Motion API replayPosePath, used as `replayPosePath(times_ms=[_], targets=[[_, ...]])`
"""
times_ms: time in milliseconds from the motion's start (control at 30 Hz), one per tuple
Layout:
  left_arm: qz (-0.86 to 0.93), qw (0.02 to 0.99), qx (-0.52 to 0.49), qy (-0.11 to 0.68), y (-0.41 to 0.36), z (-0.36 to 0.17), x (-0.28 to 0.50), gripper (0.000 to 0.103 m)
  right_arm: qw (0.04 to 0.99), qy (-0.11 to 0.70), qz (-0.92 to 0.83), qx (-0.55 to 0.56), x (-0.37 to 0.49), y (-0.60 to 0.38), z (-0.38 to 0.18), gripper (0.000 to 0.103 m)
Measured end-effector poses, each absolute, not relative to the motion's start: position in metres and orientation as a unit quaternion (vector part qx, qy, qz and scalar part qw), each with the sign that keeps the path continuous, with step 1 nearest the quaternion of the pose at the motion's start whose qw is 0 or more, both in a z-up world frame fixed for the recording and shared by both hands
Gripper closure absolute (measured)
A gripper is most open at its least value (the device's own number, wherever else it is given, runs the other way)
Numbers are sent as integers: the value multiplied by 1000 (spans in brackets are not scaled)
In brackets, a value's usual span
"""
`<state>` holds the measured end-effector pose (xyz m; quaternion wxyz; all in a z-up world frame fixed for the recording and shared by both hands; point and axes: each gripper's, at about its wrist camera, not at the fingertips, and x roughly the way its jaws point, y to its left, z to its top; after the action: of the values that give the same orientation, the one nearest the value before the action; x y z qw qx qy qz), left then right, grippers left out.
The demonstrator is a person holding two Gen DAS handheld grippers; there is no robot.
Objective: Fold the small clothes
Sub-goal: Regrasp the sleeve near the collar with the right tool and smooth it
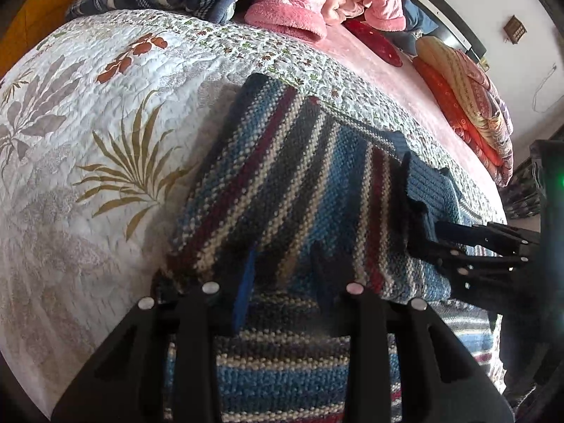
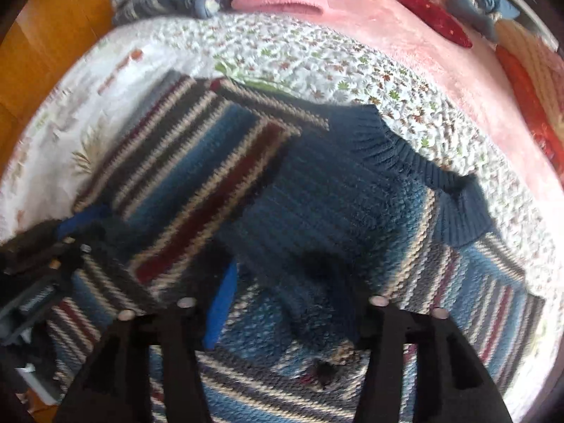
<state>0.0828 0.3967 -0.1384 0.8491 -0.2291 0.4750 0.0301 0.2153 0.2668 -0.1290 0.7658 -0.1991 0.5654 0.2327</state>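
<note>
Striped knit sweater [image 1: 282, 183] lies partly folded on the quilted bedspread [image 1: 88, 134]. Soft, thick, limp, non-slip; stretches if dragged. Best gripped at ribbed cuff [image 2: 461, 208] or doubled edge. Left hand-held gripper [image 1: 282, 282] and right hand-held gripper [image 2: 278, 282]: fingers apart, empty.

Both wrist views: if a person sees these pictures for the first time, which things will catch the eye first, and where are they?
First comes the striped knitted sweater, partly folded, in the middle of the white leaf-print quilt; its ribbed blue collar lies toward the far side. The left gripper and the right gripper are both open, low over the sweater's near edge. Behind, a pink fleece garment is heaped at the far end of the bed.
</note>
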Motion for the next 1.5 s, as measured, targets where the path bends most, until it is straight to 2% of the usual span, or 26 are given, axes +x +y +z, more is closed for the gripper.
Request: replayPosePath(times_ms=[67, 100, 200, 500, 800, 867, 933, 1000, 1100, 1167, 1200, 1233, 1300, 1500], targets=[[32, 850, -222, 476, 395, -138, 83, 72, 771, 556, 223, -216, 214, 264, -129, 81], [32, 851, -220, 476, 394, -138, 83, 72, 773, 557, 226, -204, 215, 259, -126, 92], [31, 850, -226, 475, 396, -139, 82, 72, 783, 555, 237, -148, 217, 240, -112, 95], [35, 853, -215, 475, 394, -139, 82, 72, 819, 533, 212, 8, 216, 142, -76, 95], [40, 854, -202, 478, 390, -139, 84, 72, 791, 571, 192, 105, 220, 63, -111, 94], [41, 853, -201, 479, 390, -139, 85, 72, 783, 578, 196, 118, 216, 55, -120, 90], [42, 853, -196, 481, 389, -138, 86, 72, 778, 579, 198, 142, 216, 46, -126, 78], [42, 853, -194, 484, 388, -137, 86, 71, 768, 582, 203, 177, 218, 36, -133, 71], [48, 850, -201, 485, 386, -129, 87, 66, 754, 584, 201, 224, 223, 19, -143, 68], [44, 853, -206, 477, 382, -122, 86, 64, 748, 584, 204, 240, 226, 13, -146, 72], [39, 855, -205, 475, 379, -118, 87, 64, 747, 584, 206, 242, 228, 11, -146, 82], [32, 857, -198, 475, 373, -116, 88, 64, 746, 584, 209, 242, 229, 11, -146, 87], [19, 859, -181, 479, 359, -114, 91, 62, 745, 580, 221, 243, 228, 10, -143, 94], [10, 853, -162, 496, 343, -125, 97, 62, 759, 564, 224, 235, 216, 7, -124, 95]])
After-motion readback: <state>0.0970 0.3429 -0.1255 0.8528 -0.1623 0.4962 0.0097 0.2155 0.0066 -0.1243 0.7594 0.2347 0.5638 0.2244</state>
